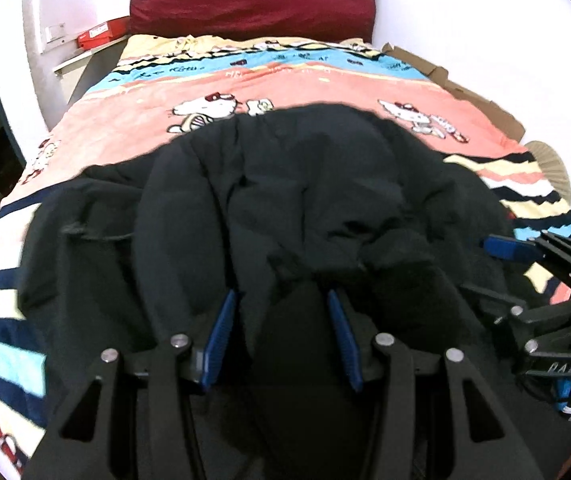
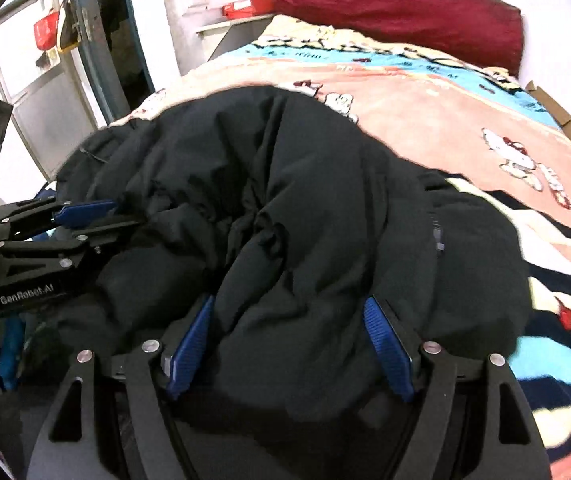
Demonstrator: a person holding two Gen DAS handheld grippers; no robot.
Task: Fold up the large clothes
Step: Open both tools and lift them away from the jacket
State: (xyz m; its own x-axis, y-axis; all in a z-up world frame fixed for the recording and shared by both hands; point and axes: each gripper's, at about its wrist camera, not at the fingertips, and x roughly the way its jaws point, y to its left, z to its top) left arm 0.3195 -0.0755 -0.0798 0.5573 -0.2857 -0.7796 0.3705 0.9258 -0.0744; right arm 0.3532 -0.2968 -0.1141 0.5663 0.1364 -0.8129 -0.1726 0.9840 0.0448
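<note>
**Now both jaws sit spread at the near hem of the coat**

Right now my left gripper (image 1: 283,332) has its jaws parted, blue pads on either side of a puffy ridge of the black padded jacket (image 1: 285,200) without pinching it. My right gripper (image 2: 289,344) is the same: jaws wide, a thick roll of the jacket bulging between the pads, nothing clamped. Each wrist view shows the other gripper just beside it, both at the near edge of the garment.

The jacket lies heaped on the bed, on the cartoon-print blanket (image 1: 285,84), bunched and rumpled rather than flat; I see a zipper (image 2: 438,236) on its right side. Beyond it, the dark red headboard cushion (image 1: 251,4) stands against the wall, and a red box (image 1: 103,32) sits on a ledge to the left.

I judge this to be an early step: getting hold of the near edge so the jacket can be spread or doubled over. Next I need to close both jaws on matching points of the hem, taking only the layers I mean to lift, since the padding is thick and slippery.
</note>
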